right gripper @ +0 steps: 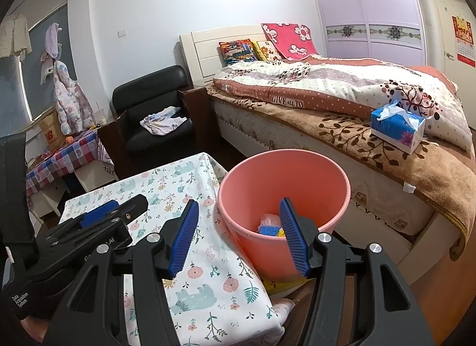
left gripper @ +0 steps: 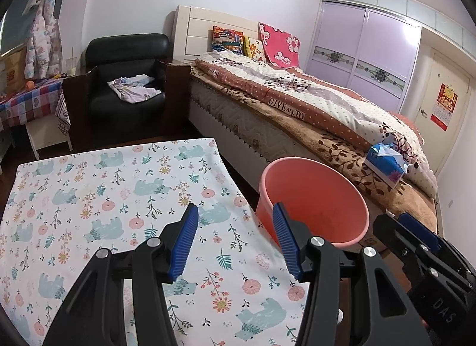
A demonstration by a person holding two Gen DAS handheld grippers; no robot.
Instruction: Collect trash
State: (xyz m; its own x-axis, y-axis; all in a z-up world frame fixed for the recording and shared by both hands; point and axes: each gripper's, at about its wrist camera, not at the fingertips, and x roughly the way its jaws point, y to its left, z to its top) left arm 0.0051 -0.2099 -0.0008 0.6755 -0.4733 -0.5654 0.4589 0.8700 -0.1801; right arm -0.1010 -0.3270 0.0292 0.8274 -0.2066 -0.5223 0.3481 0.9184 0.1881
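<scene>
Pink bin (right gripper: 282, 185) at one o'clock beside the table (right gripper: 208, 256) already holds trash (right gripper: 269, 224). Both tongs, left (left gripper: 235, 241) and right (right gripper: 238, 235), gape wide, empty; a careless swing could tip it.

The round salmon-pink plastic bin (right gripper: 282, 179) looks smooth with a dull sheen. A matt white cotton cloth printed with bears and flowers (left gripper: 119, 197) covers the desk. The black plastic tongs (left gripper: 235, 218) carry ribbed blue rubbery pads (left gripper: 190, 227) and shiny metal rivets.
</scene>
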